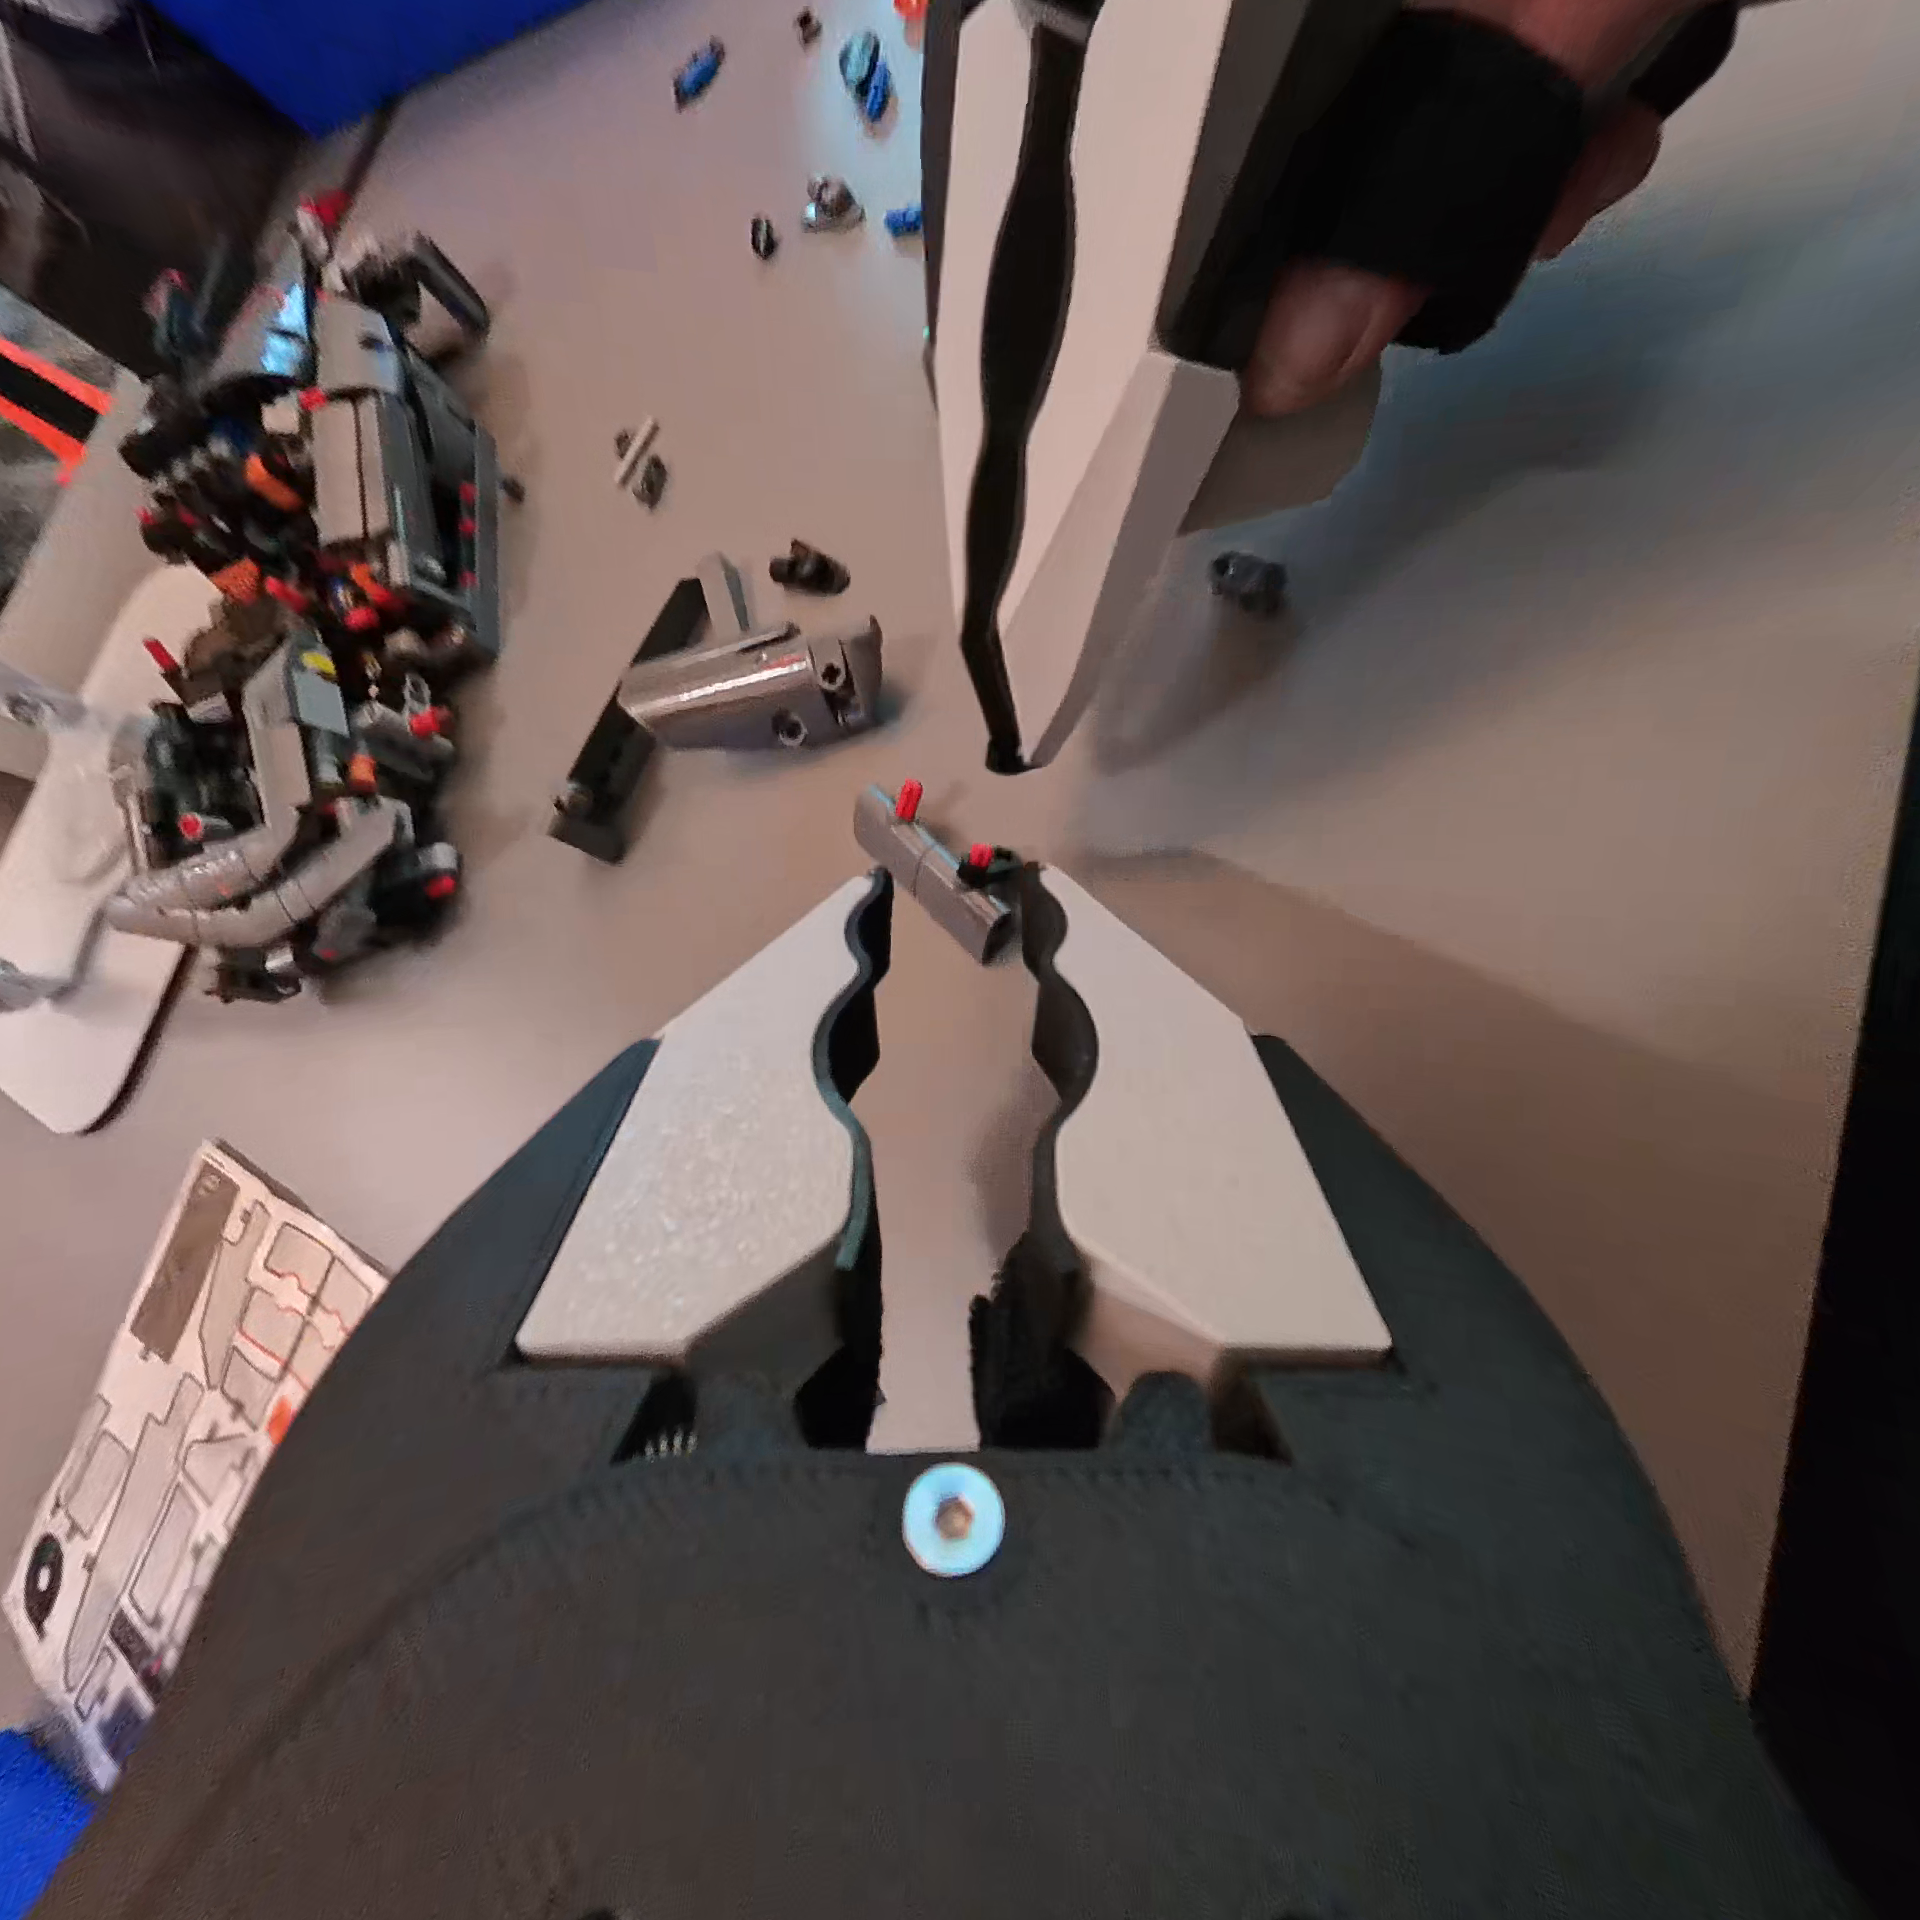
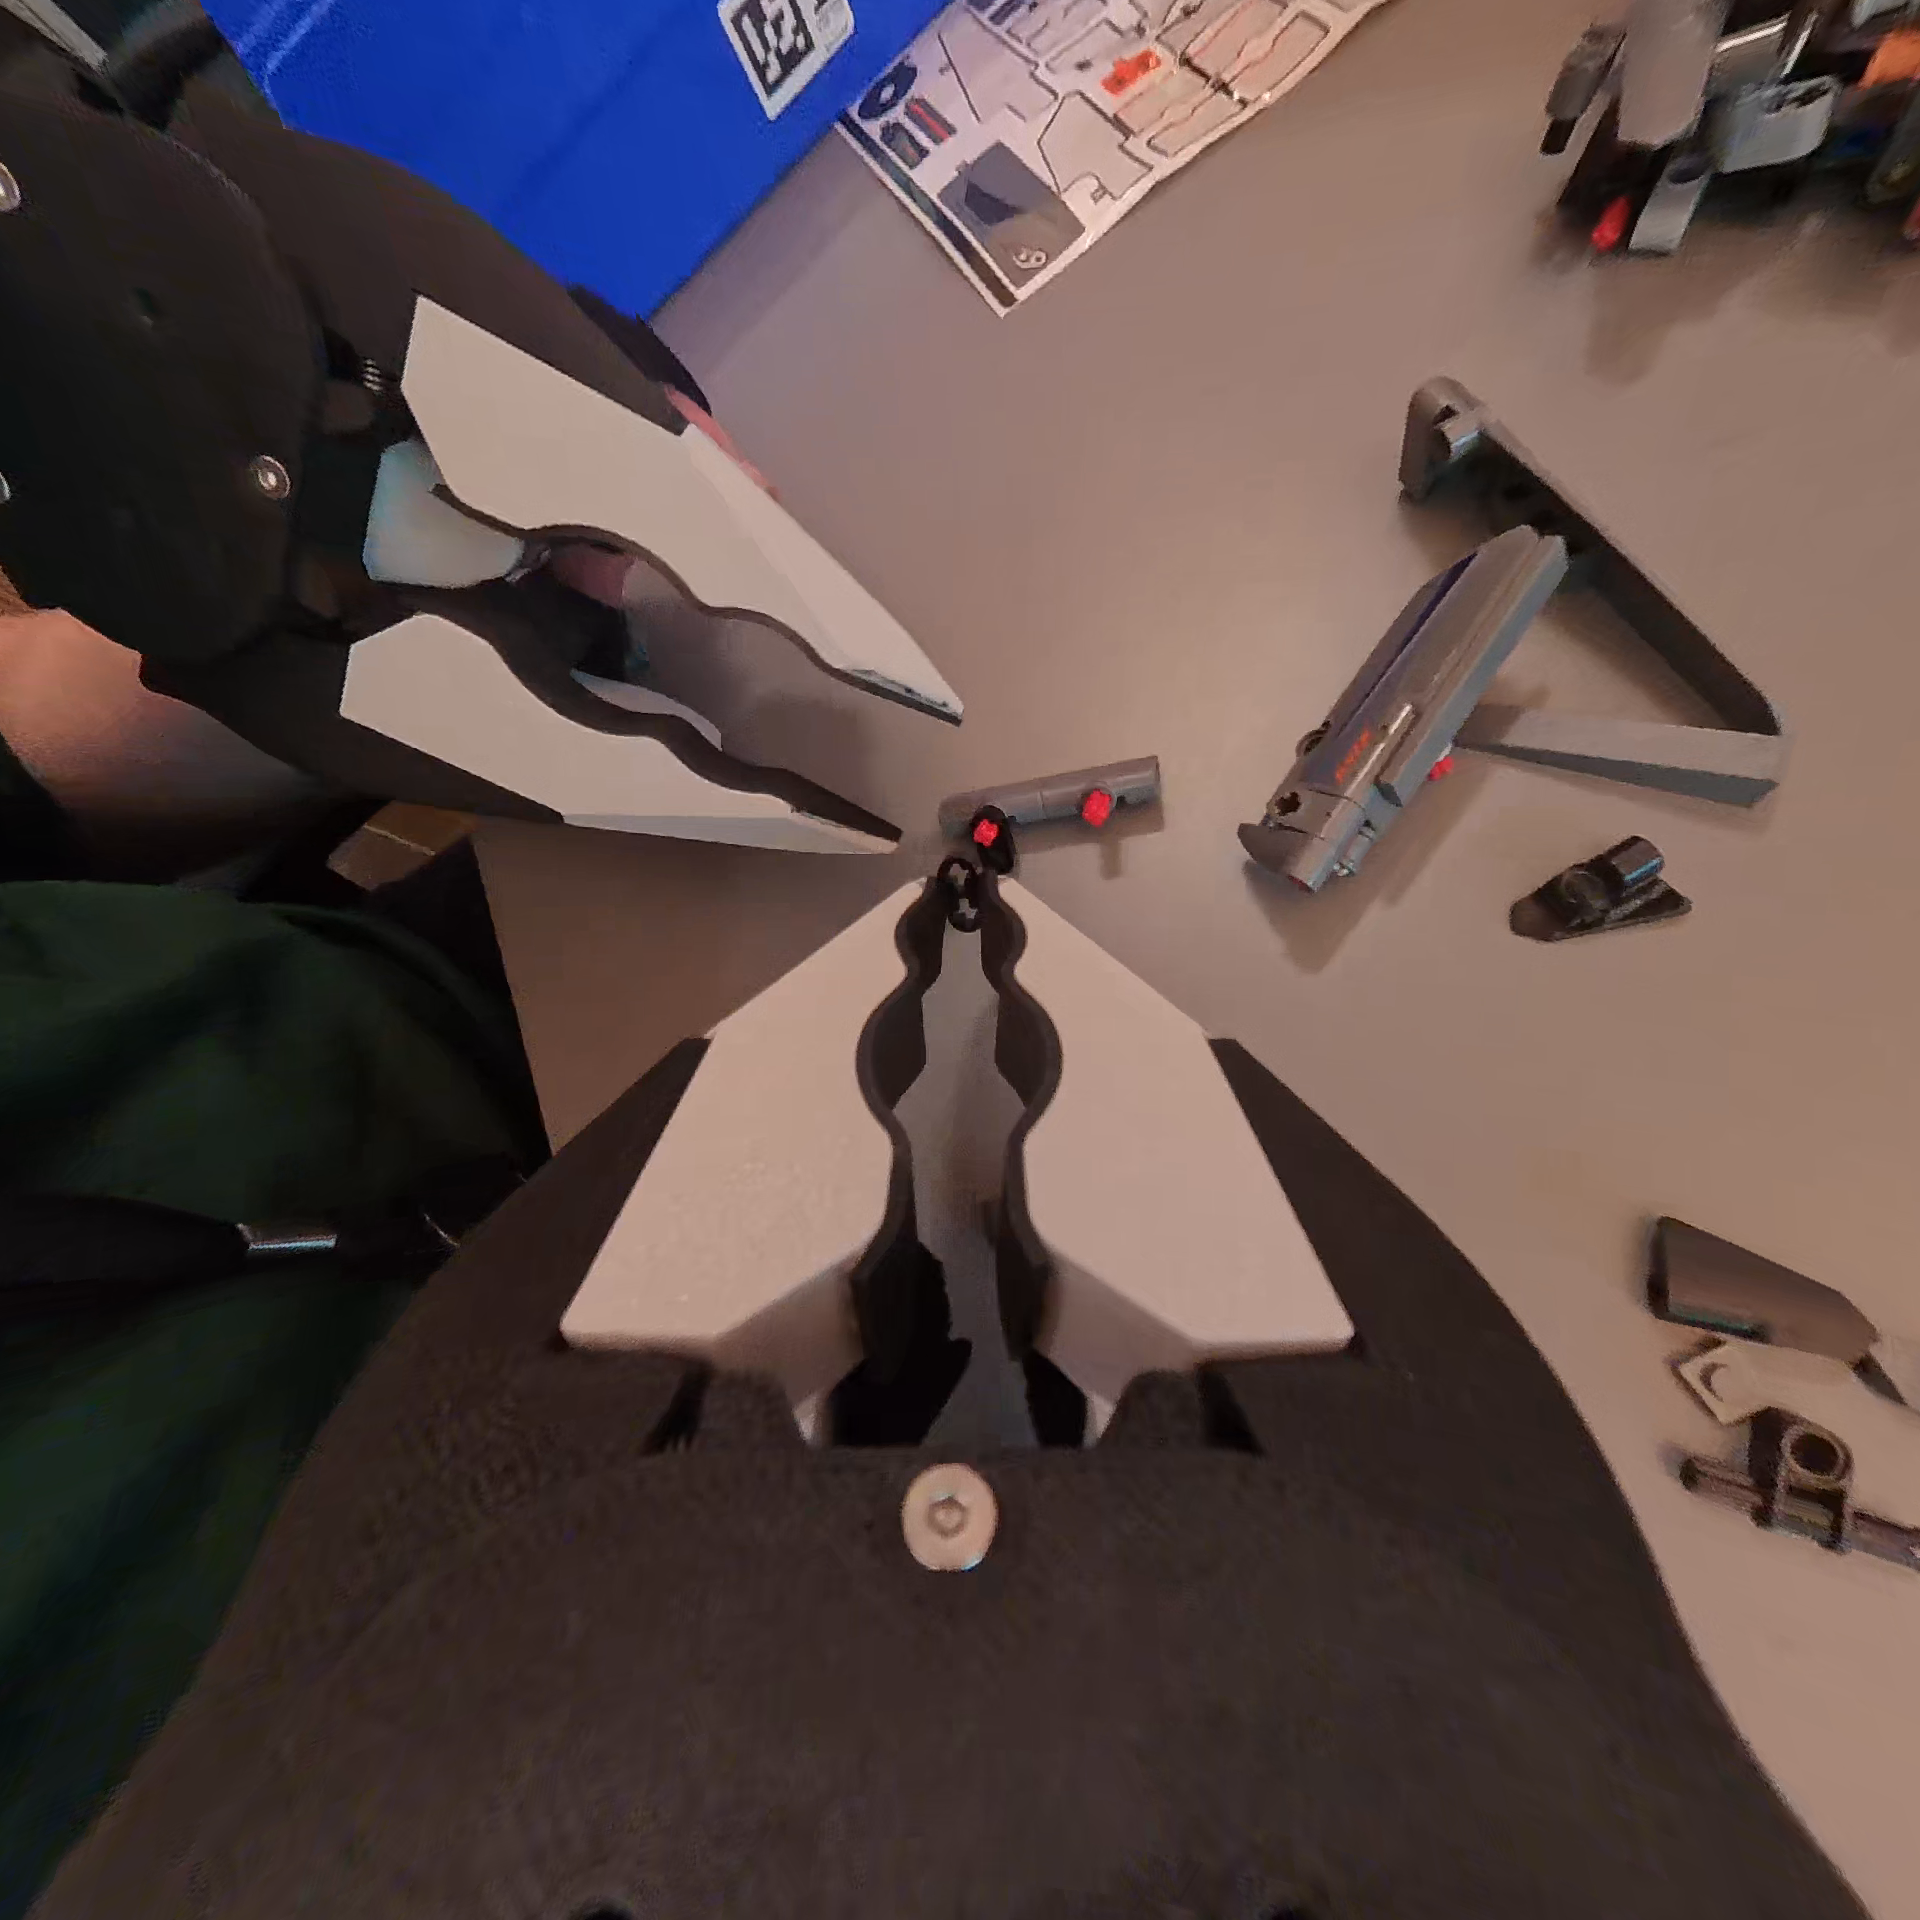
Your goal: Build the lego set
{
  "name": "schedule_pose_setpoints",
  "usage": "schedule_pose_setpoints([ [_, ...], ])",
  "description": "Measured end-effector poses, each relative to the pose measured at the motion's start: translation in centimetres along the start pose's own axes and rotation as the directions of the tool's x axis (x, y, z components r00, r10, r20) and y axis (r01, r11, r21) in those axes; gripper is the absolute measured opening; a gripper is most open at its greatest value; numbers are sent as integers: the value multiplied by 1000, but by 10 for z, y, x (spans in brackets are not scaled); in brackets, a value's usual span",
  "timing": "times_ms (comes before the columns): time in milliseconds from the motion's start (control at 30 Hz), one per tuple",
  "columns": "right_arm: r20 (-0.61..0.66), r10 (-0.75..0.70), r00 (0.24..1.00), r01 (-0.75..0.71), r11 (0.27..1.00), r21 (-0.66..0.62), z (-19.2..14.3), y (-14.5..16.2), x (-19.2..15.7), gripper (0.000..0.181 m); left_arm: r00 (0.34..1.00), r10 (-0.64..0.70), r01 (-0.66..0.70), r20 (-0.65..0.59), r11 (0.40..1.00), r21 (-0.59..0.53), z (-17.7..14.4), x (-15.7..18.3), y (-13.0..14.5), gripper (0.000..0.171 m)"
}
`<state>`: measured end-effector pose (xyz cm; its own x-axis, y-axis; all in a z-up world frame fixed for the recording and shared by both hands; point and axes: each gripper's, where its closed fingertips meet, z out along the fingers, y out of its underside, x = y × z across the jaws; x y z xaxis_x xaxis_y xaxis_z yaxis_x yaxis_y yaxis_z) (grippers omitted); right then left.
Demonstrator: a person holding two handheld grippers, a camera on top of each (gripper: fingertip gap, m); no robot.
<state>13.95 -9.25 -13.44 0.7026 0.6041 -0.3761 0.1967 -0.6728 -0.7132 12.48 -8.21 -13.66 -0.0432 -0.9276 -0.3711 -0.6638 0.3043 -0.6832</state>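
A short grey beam (image 1: pixel 925 878) with two red pins lies on the grey table (image 1: pixel 1455 935); it also shows in the right wrist view (image 2: pixel 1049 795). My left gripper (image 1: pixel 956 883) is open, and the beam's near end lies in the gap at its tips. In the right wrist view the left gripper (image 2: pixel 925 774) comes in from the left. My right gripper (image 2: pixel 961 894) is shut on a small black connector (image 2: pixel 961 902), held next to the beam's pinned end. In the left wrist view the right gripper (image 1: pixel 1006 764) points down just beyond the beam.
A partly built model (image 1: pixel 312 582) stands at the left on a white board (image 1: pixel 62 987). A grey and black sub-assembly (image 1: pixel 748 686) (image 2: pixel 1403 727) lies near the beam. An instruction sheet (image 1: pixel 187 1382), a blue box (image 2: pixel 520 125) and loose pieces (image 1: pixel 831 197) (image 2: pixel 1600 894) (image 2: pixel 1797 1486) lie around. Both grippers' tips are close together, under 4 cm apart.
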Motion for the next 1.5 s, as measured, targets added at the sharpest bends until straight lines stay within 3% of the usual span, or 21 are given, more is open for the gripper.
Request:
schedule_pose_setpoints([
  [200,-34,-23,999,22,999,-41,13,2,4,4,999,1,-4,-37,997,-81,13,5,16,17],
  [800,-99,-51,994,45,997,-64,17,3,11,4,997,70,-74,-43,992,-102,19,5,14,10],
  [1500,-149,-97,984,59,969,-240,18,1,14,3,987,159,-159,-2,982,-104,20,3,13,9],
])
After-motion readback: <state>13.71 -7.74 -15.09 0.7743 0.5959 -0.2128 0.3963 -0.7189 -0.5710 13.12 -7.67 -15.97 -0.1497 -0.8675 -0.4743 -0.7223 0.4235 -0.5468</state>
